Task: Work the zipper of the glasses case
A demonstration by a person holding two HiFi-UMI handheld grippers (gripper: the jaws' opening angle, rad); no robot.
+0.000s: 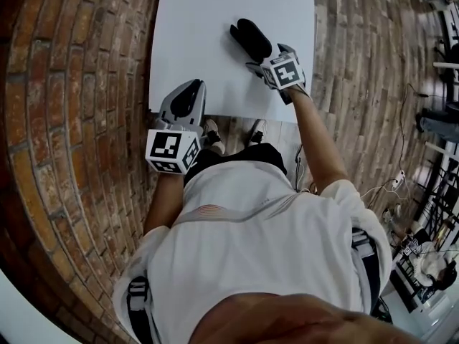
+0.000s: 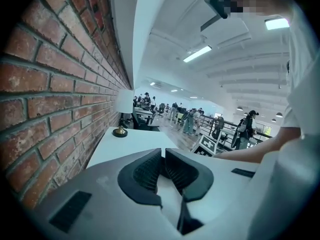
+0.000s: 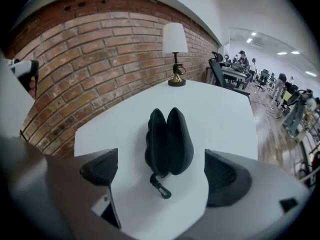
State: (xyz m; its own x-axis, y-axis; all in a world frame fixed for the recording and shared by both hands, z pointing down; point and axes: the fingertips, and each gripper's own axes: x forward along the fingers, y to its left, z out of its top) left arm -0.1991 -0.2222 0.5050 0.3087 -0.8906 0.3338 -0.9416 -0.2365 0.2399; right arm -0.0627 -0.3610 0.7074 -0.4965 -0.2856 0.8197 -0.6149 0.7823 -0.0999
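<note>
the glasses case (image 3: 169, 141) lies on the white table (image 1: 201, 34) just ahead of the right gripper (image 3: 161, 164), its jaws wide apart and empty, the left gripper (image 2: 162, 159) closed on nothing near the table edge; the case seems to gape unzipped, so closing it may remain.

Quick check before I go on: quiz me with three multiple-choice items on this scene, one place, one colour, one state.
1. Where is the glasses case?
A on the white table
B on the floor
C on a shelf
2. Its colour?
A red
B black
C white
3. How do the jaws of the right gripper stand?
A clamped on the case
B shut and empty
C apart, clear of the case
Answers: 1 A, it rests on the tabletop; 2 B, both shells are black; 3 C, both pads stand off the case.
</note>
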